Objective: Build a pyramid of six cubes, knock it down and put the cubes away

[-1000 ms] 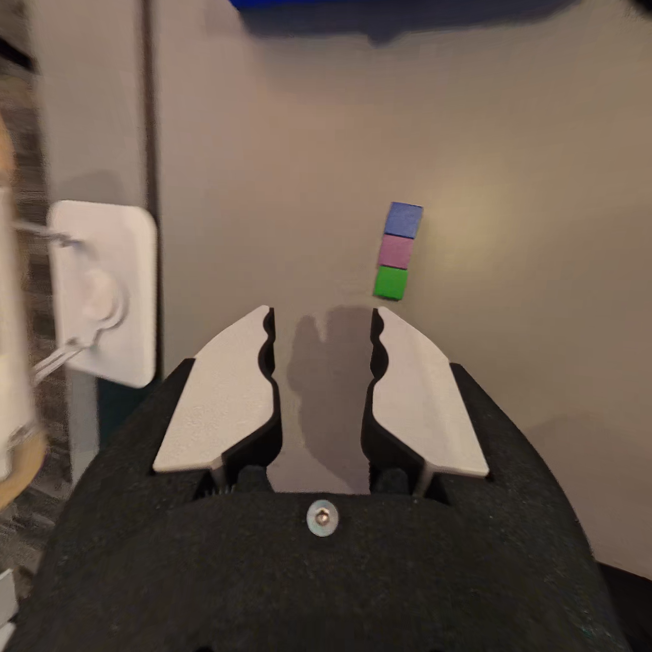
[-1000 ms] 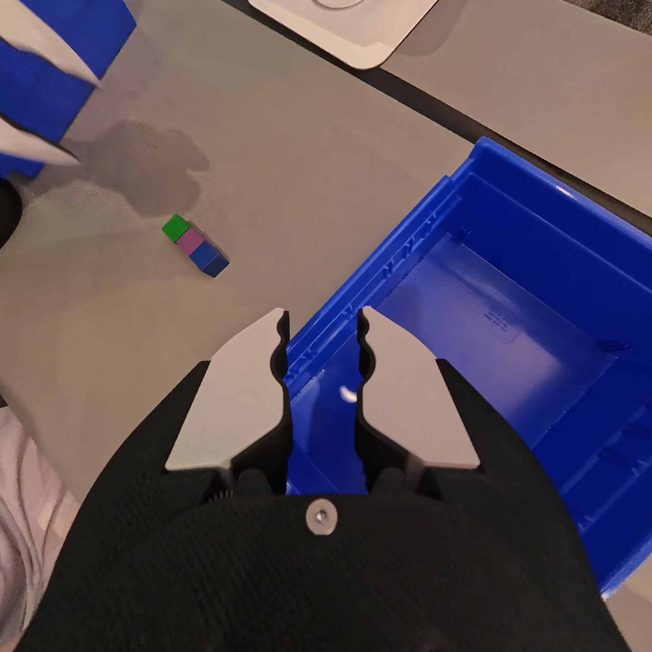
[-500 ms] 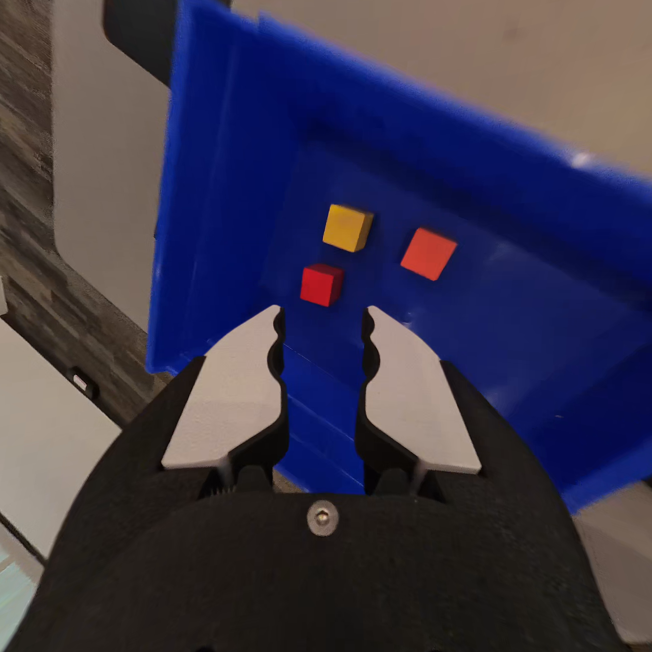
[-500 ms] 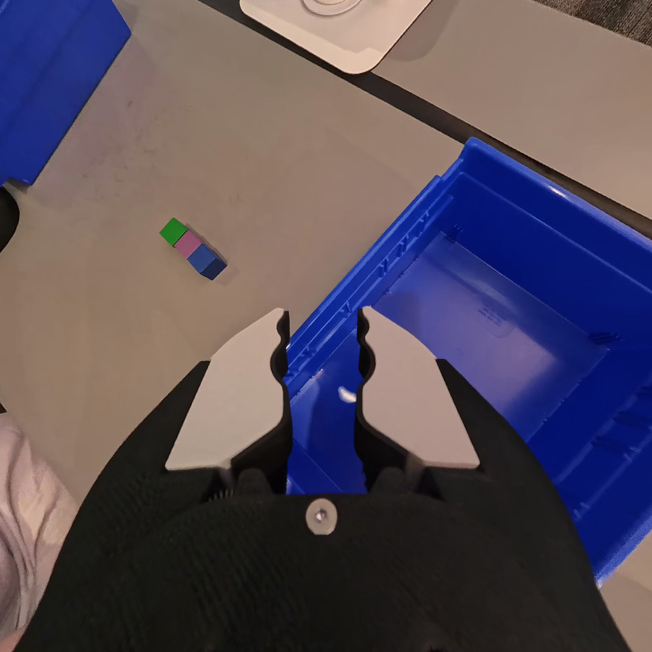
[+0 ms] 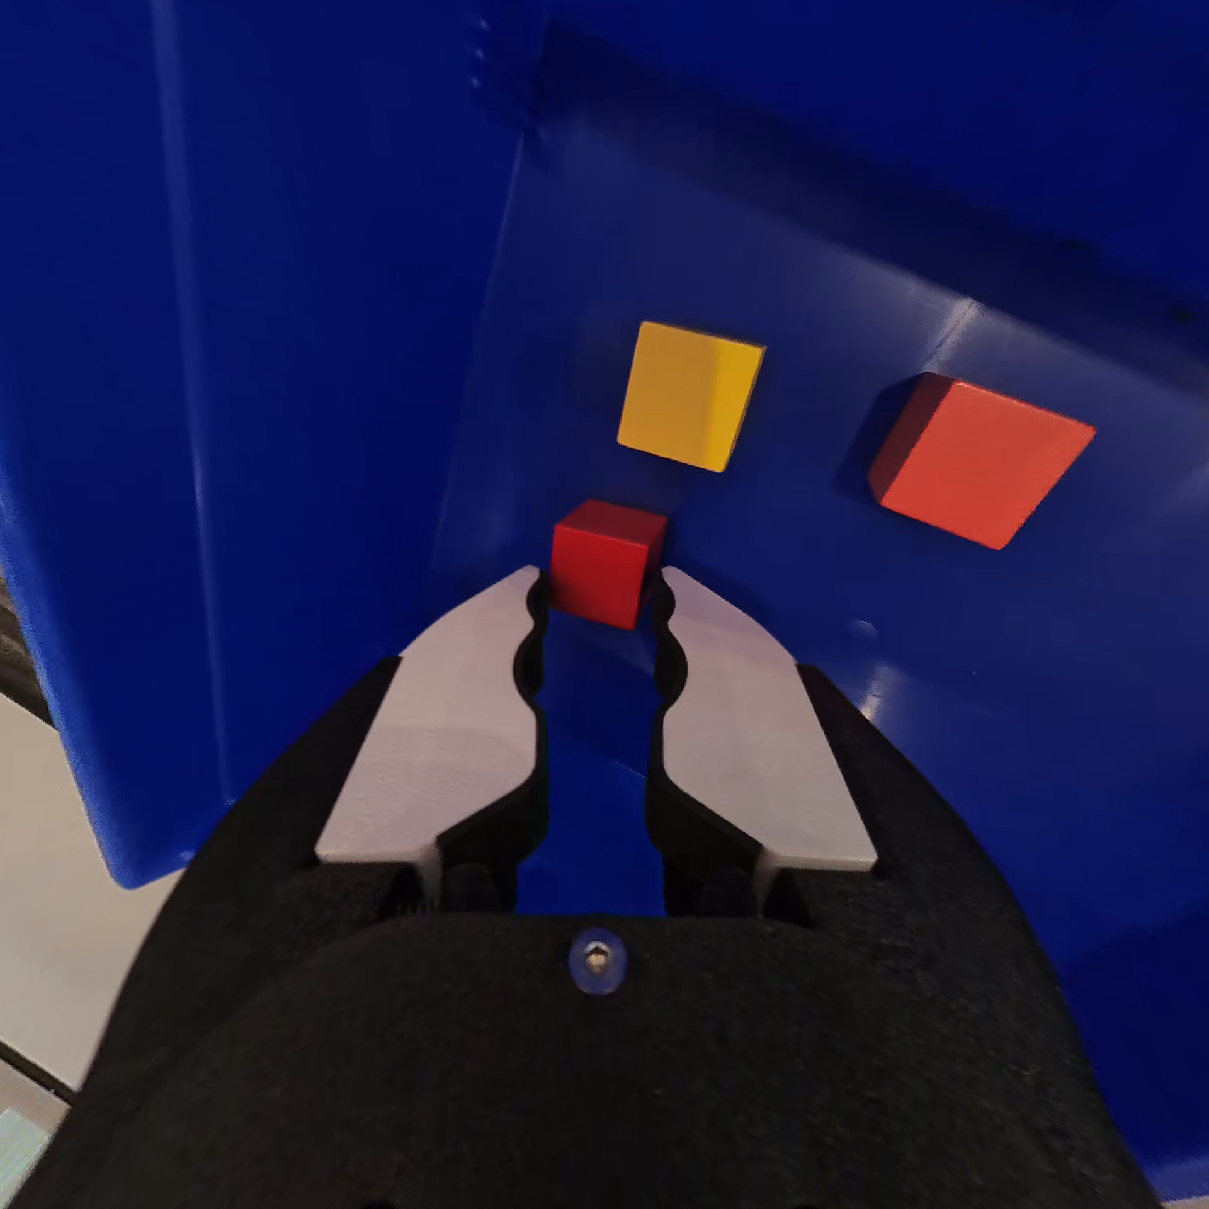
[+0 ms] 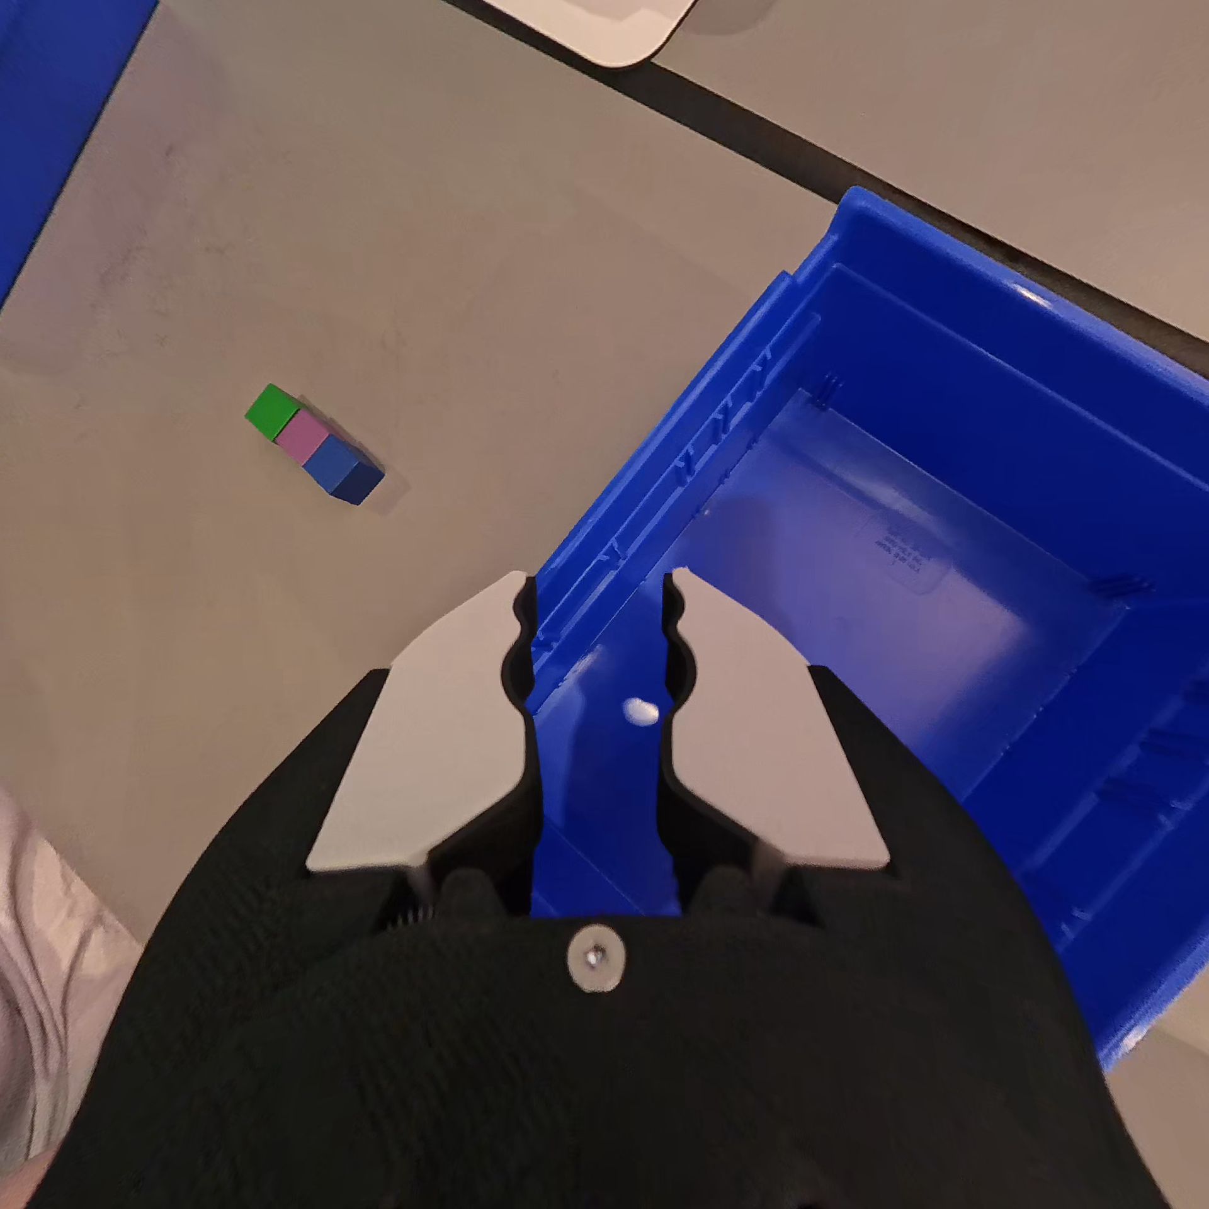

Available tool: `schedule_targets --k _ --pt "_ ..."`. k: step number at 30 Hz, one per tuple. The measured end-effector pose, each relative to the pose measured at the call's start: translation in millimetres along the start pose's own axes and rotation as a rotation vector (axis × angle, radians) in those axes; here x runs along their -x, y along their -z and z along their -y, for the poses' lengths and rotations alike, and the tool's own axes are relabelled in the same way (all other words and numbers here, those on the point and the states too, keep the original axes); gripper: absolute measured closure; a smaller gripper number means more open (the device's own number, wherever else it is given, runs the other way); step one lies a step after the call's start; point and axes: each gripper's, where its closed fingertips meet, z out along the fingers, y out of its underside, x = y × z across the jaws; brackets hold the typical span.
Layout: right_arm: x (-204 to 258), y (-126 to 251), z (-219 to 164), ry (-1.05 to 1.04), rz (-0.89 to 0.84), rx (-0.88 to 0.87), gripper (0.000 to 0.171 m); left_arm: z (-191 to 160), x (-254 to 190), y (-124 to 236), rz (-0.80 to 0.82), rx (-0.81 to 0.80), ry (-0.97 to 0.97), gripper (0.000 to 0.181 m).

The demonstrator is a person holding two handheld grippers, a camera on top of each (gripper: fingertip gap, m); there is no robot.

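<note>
In the left wrist view my left gripper is down inside a blue bin. Its fingertips press both sides of a small red cube on the bin floor. A yellow cube and an orange cube lie just beyond it. In the right wrist view my right gripper is open and empty above the near corner of a second blue bin with nothing in it. A green cube, a pink cube and a blue cube sit touching in a row on the grey table.
The first bin's edge shows at the far left of the right wrist view. A white flat plate lies at the top, beyond a dark seam in the table. A pale sleeve is at the lower left. Tip to tip, the grippers are about 65 cm apart. Measured from the fingertips, the white flat plate is 35 cm or so from the right gripper and 45 cm from the left.
My left gripper swung from over the table row to the bin, dropped into it and narrowed its jaws onto the red cube. My right gripper stayed put and open.
</note>
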Motion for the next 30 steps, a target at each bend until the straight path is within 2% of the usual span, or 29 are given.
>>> schedule_targets --k 6,9,12,14,16,18,20,22,25,30 --pt "-0.7 -1.8 -1.9 -0.001 0.008 0.008 0.133 2.9 -3.1 1.4 -0.029 -0.004 0.019 0.152" --pt "-1.4 0.5 -1.5 -0.006 0.015 -0.006 0.133 1.6 1.2 11.5 0.009 -0.015 0.028 0.152" --pt "-2.6 4.3 -0.8 -0.013 0.019 -0.023 0.133 0.2 7.7 38.4 0.047 -0.038 0.054 0.153" --pt "-2.1 6.7 -0.1 -0.014 0.022 -0.032 0.134 7.9 14.5 71.1 0.102 -0.078 0.051 0.153" --pt "-0.6 8.6 1.2 -0.006 0.02 -0.038 0.134 33.2 15.2 115.5 0.138 -0.168 0.054 0.153" --pt "3.1 10.1 3.5 0.007 0.024 -0.044 0.134 73.4 2.2 161.5 0.147 -0.27 0.049 0.153" --pt "7.5 11.4 5.8 0.023 0.028 -0.05 0.134 123.8 -35.7 196.7 0.092 -0.364 -0.016 0.153" --pt "11.6 12.6 7.0 0.037 0.033 -0.053 0.134 175.3 -86.9 217.0 0.047 -0.443 -0.137 0.153" --pt "15.8 14.8 6.7 0.052 0.037 -0.054 0.134 237.0 -166.4 214.3 -0.042 -0.493 -0.289 0.153" --pt "19.7 21.2 5.9 0.068 0.048 -0.07 0.134 289.0 -244.8 156.7 -0.097 -0.371 -0.439 0.153"
